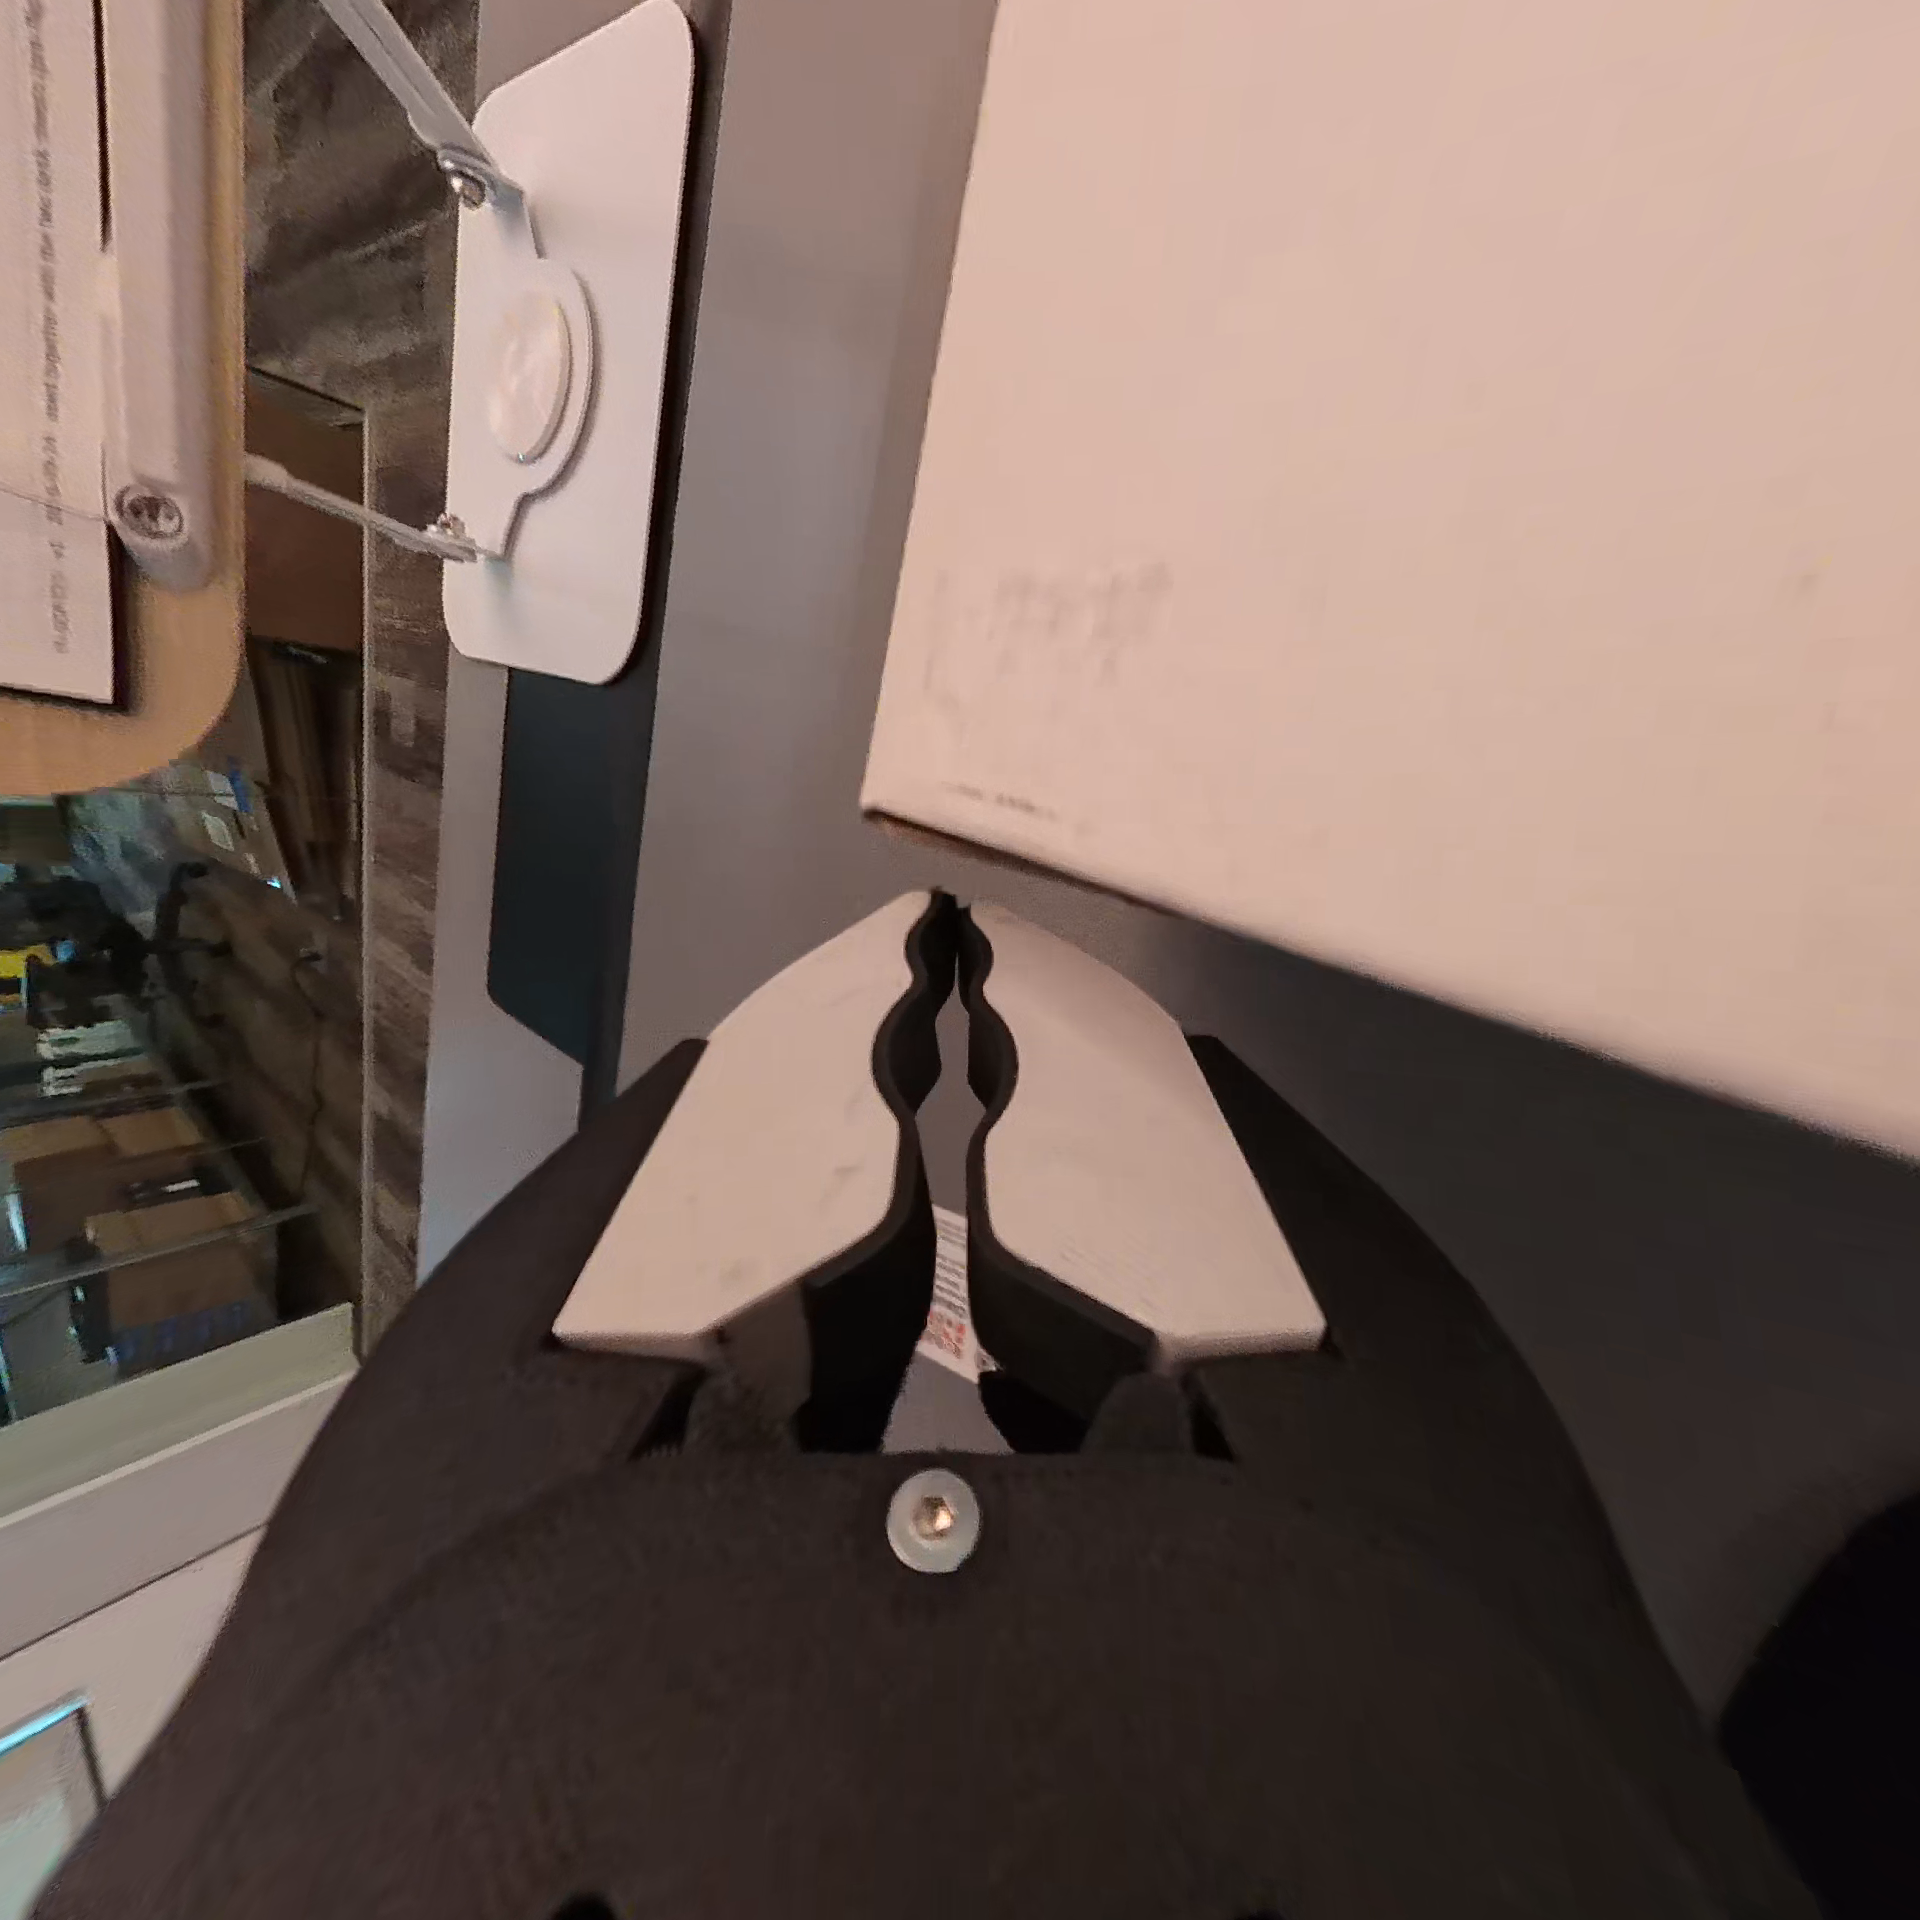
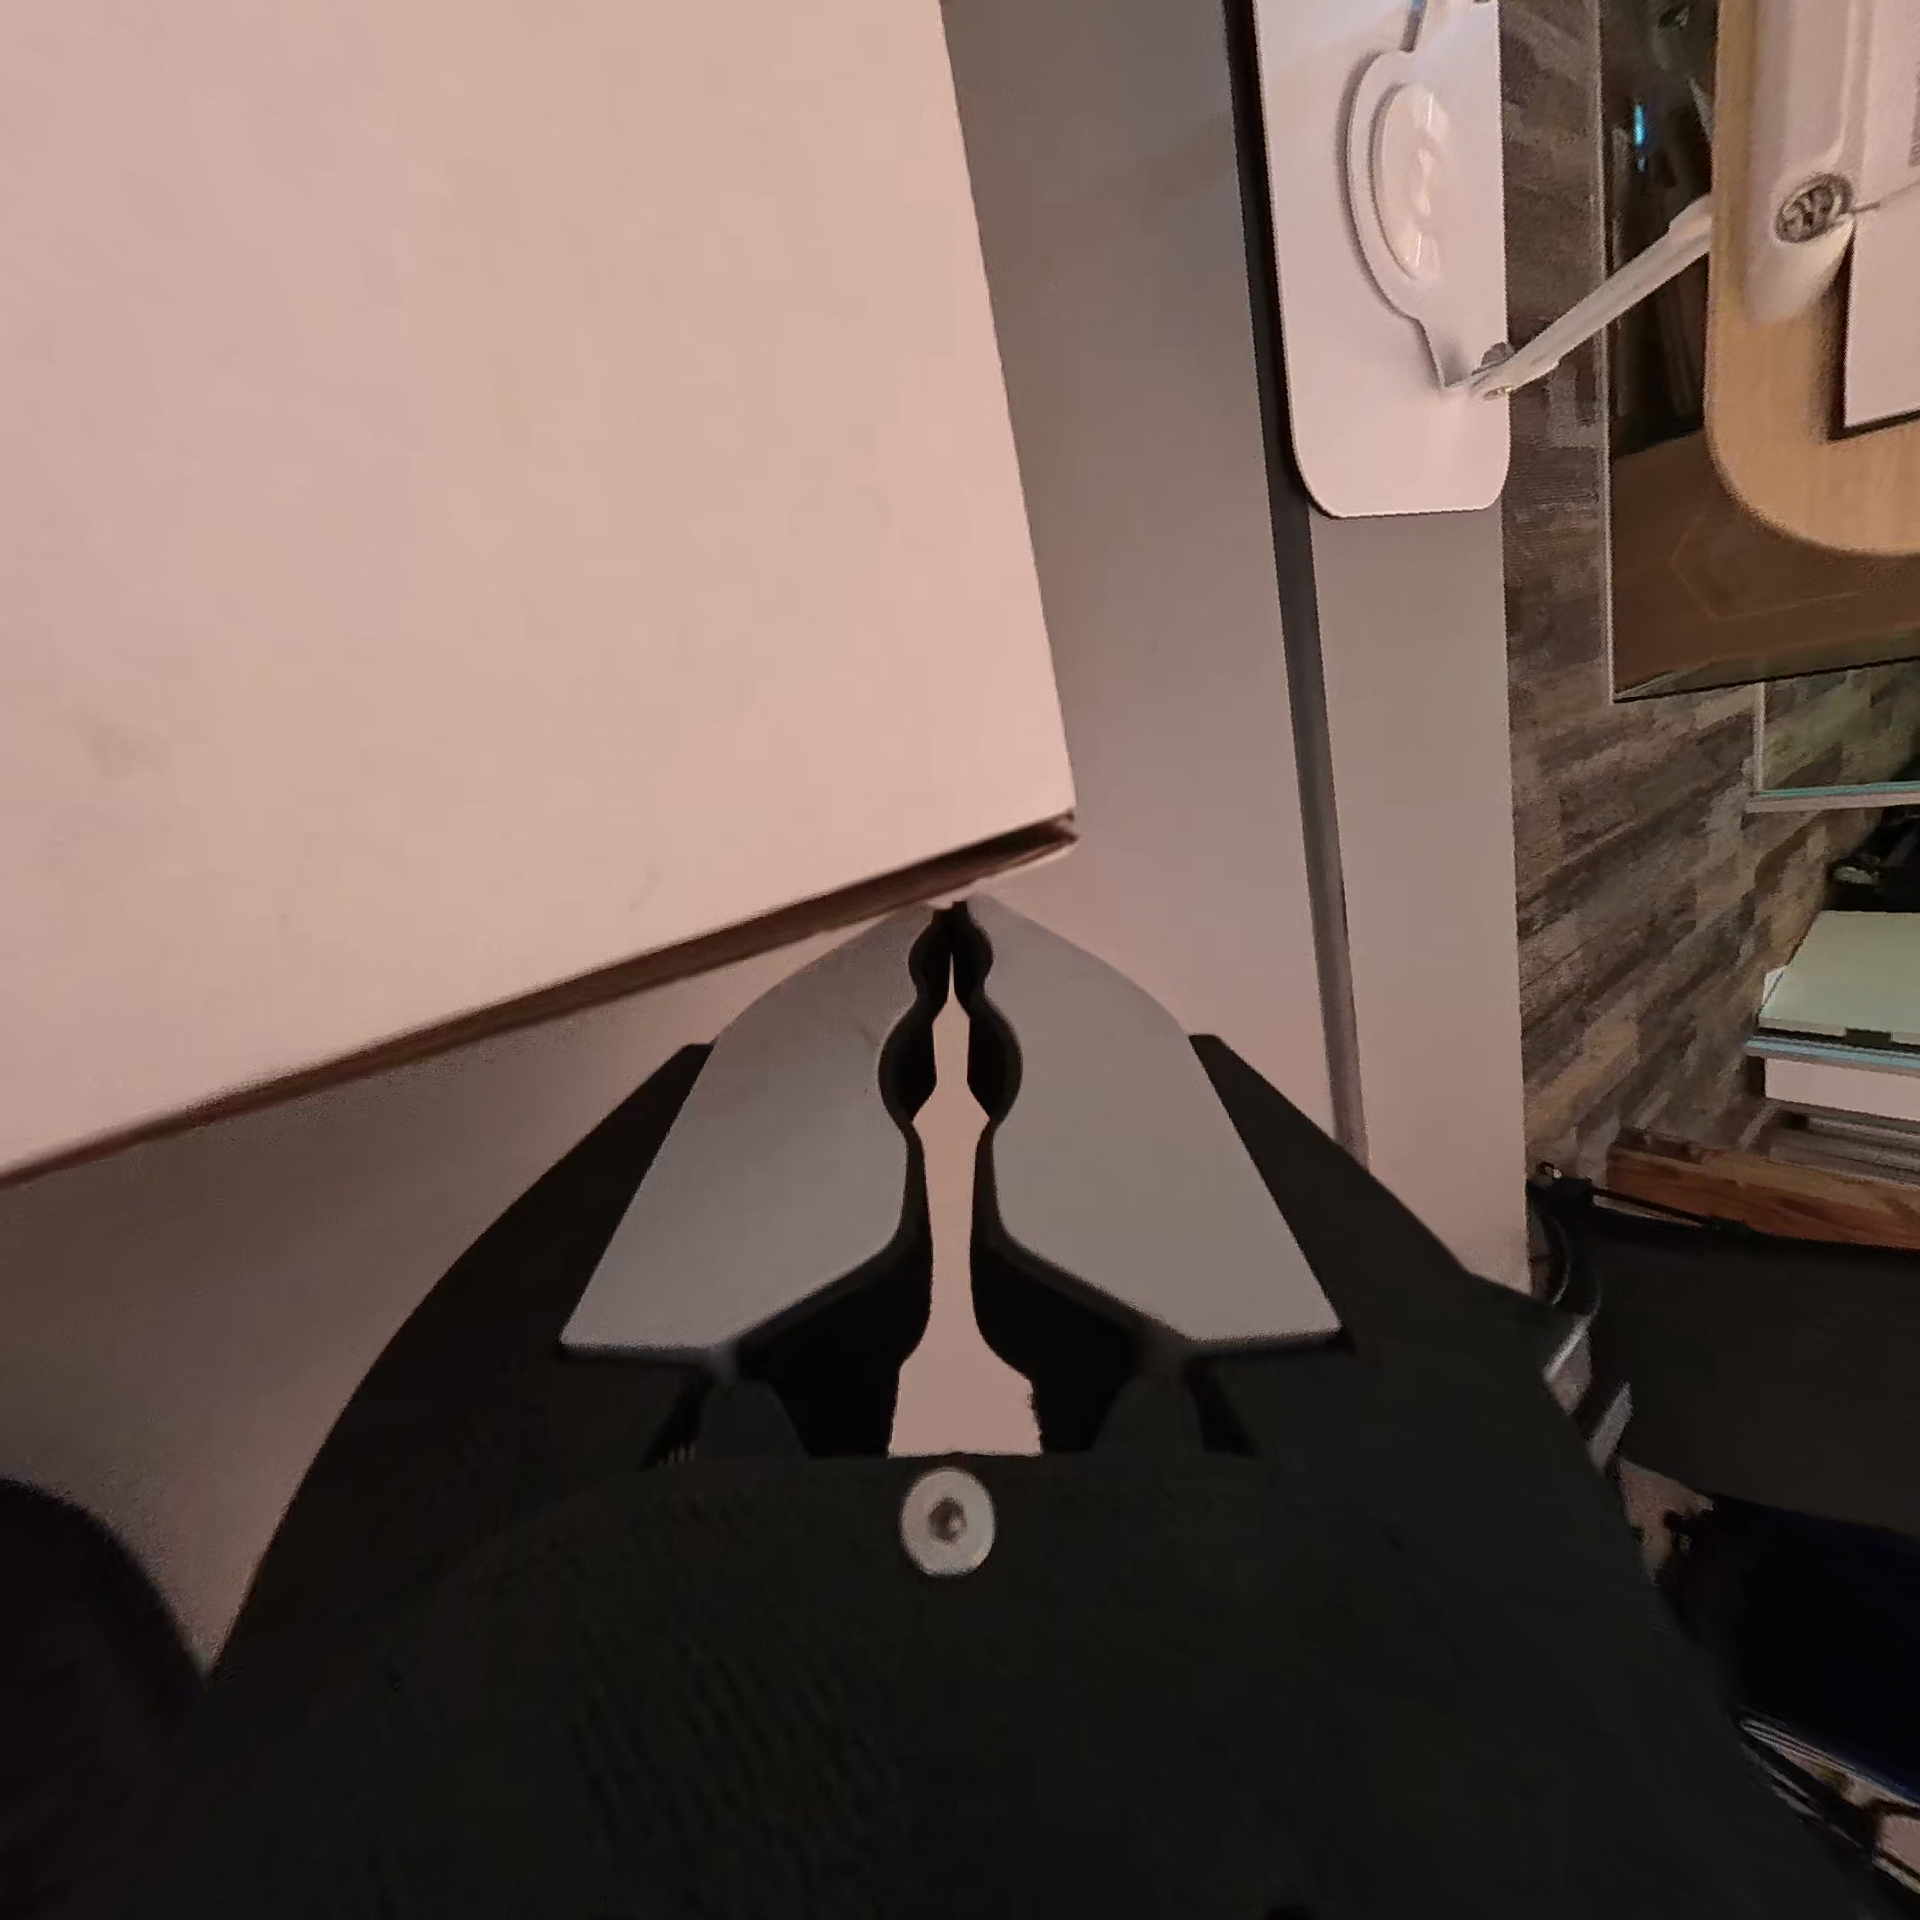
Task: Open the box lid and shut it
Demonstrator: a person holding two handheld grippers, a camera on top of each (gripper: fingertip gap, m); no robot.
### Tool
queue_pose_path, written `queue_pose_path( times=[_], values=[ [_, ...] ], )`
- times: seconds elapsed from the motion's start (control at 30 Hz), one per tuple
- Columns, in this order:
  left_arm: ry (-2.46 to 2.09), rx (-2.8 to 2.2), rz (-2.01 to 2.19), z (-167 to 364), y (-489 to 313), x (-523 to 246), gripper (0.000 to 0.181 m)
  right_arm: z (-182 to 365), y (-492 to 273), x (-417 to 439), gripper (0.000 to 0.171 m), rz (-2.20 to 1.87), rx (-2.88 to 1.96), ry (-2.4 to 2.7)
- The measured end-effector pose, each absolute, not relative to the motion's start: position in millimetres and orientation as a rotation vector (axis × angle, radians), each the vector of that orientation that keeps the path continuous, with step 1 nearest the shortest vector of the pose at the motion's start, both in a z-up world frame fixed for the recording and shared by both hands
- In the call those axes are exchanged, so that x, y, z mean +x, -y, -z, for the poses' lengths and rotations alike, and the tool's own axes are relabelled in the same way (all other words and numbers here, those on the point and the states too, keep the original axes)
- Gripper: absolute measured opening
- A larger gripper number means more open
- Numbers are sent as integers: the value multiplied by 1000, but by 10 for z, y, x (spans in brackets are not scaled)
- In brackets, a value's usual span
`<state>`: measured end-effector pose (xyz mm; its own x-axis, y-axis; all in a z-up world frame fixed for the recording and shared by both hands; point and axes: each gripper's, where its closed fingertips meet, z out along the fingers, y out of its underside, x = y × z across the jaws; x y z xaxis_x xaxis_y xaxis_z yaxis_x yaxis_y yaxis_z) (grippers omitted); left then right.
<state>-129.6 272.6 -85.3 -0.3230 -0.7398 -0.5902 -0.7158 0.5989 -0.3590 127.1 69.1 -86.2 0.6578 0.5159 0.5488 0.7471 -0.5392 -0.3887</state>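
The pale cardboard box lid [image 1: 1455,499] fills the upper right of the left wrist view and the upper left of the right wrist view [image 2: 468,468]. It is raised, and I see its broad face and brown lower edge. My left gripper [image 1: 951,906] is shut, with its tips touching just under the lid's edge near one corner. My right gripper [image 2: 951,912] is shut, with its tips against the lid's edge near the other corner. Neither pair of jaws holds the lid between them. A dark surface [image 1: 1507,1226] lies below the lid. The box body is mostly hidden.
A white plate with a metal bracket [image 1: 566,343] is fixed to a grey panel beside the lid; it also shows in the right wrist view [image 2: 1392,260]. A wooden board with paper sheets [image 1: 156,416] hangs past it [image 2: 1829,312]. Cluttered shelves [image 2: 1818,1018] stand farther off.
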Motion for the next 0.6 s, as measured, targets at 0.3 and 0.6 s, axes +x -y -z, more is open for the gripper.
queue_pose_path(
  times=[0.3,0.6],
  values=[
    [-2057,-1090,77,834,-2406,-1412,0,848,-392,988,1,442,-2278,960],
    [-1954,-1129,279,621,-2032,-1809,0,734,199,574,1,304,-2216,931]
  ],
)
